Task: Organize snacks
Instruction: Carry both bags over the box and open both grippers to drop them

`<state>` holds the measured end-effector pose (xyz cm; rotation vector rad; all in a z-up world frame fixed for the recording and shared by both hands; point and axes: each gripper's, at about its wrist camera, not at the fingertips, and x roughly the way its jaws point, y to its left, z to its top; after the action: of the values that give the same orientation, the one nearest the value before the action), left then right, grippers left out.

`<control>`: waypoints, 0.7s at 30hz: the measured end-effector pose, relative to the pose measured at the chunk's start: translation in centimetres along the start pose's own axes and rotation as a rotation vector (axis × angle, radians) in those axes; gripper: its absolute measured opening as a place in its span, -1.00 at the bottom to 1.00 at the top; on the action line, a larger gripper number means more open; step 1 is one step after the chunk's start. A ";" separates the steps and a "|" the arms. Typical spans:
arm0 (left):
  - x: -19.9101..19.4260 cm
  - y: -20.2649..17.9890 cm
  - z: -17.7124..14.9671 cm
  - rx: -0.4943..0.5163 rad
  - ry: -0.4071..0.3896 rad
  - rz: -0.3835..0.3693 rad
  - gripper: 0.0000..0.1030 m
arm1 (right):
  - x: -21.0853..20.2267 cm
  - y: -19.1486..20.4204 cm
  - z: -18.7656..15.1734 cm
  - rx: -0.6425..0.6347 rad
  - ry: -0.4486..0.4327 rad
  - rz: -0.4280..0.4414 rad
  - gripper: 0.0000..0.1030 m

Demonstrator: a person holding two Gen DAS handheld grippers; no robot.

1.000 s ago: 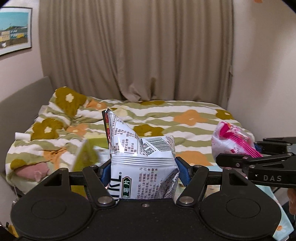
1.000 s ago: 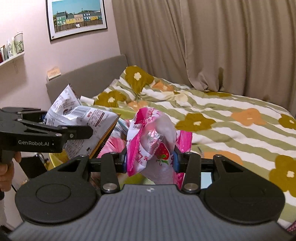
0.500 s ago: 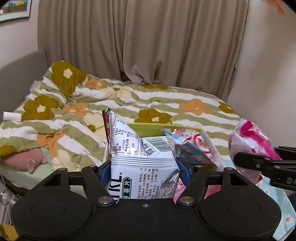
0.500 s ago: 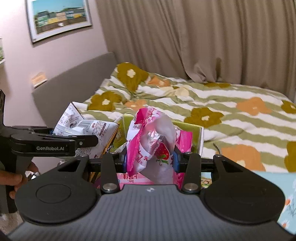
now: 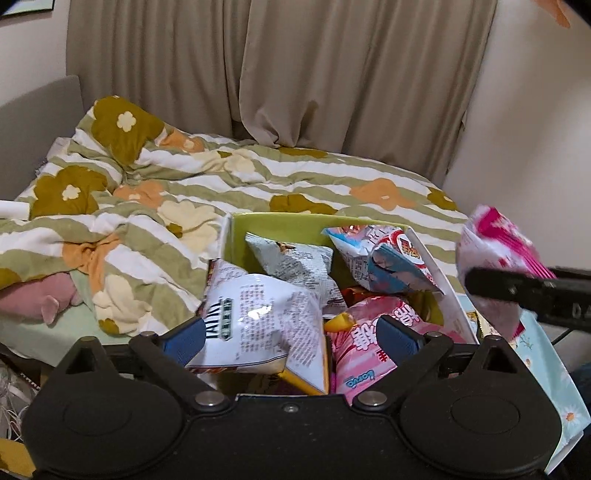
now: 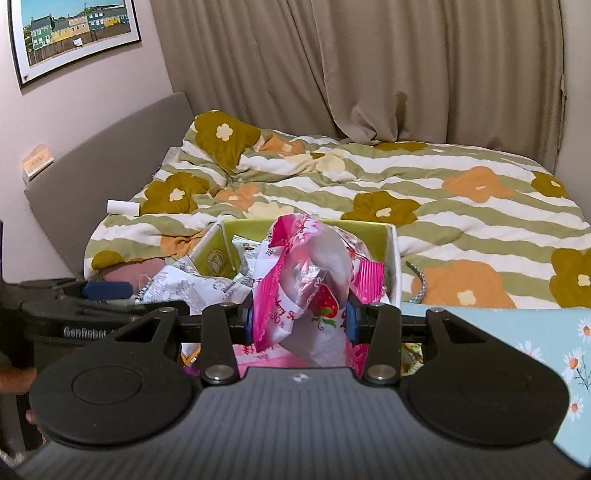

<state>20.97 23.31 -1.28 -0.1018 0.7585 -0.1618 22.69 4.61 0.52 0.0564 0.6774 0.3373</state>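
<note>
Pinching the light, crinkly pink strawberry packet (image 6: pixel 306 291) mid-body, the right gripper (image 6: pixel 300 319) holds firm (slippery film); the left gripper (image 5: pixel 291 332), jaws just spread, frees the white chip bag (image 5: pixel 255 317) over the green box (image 5: pixel 280 221).

Left gripper (image 5: pixel 288 334): jaws just opened wide, tilted downward, pads free of any grip. Right gripper (image 6: pixel 300 319): jaws clamped narrow, tilted downward.

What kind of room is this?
Most likely a bedroom: there's a bed with a flowery quilt, long curtains behind it, and a framed picture on the wall.
</note>
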 end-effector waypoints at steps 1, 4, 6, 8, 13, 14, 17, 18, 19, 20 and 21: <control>-0.3 -0.1 0.0 0.001 -0.003 0.010 0.94 | 0.1 0.2 0.2 -0.006 -0.003 0.007 0.12; -0.9 0.3 0.3 0.001 -0.008 0.030 0.95 | 0.6 1.2 1.1 -0.026 -0.015 0.038 0.12; -1.3 0.7 0.4 0.001 -0.014 0.043 0.95 | 1.0 1.7 1.7 -0.034 -0.024 0.060 0.12; -1.4 1.1 0.7 -0.001 -0.020 0.060 0.95 | 1.5 2.2 2.2 -0.043 -0.032 0.083 0.12; -1.4 1.9 0.6 -0.021 -0.023 0.088 0.95 | 3.3 3.6 3.4 -0.085 -0.037 0.127 0.45; -1.3 1.8 0.5 -0.020 -0.018 0.094 0.95 | 3.7 3.8 3.3 -0.094 -0.039 0.127 0.57; -1.0 1.8 0.0 -0.020 -0.002 0.104 0.95 | 4.2 4.5 2.8 -0.135 -0.030 0.097 1.00; -1.0 1.7 -0.2 -0.021 0.003 0.104 0.95 | 4.2 4.6 2.5 -0.142 -0.028 0.090 1.00; -0.9 1.7 -0.3 -0.021 0.006 0.103 0.95 | 4.3 4.6 2.2 -0.142 -0.023 0.087 1.00; -0.9 1.6 -0.4 -0.020 0.009 0.102 0.95 | 4.2 4.5 1.9 -0.140 -0.018 0.086 1.00; -0.9 1.5 -0.5 -0.017 0.011 0.101 0.95 | 4.2 4.4 1.6 -0.135 -0.014 0.085 1.00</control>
<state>20.14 24.91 -1.22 -0.0788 0.7740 -0.0598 25.49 10.18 -0.05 -0.0412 0.6377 0.4628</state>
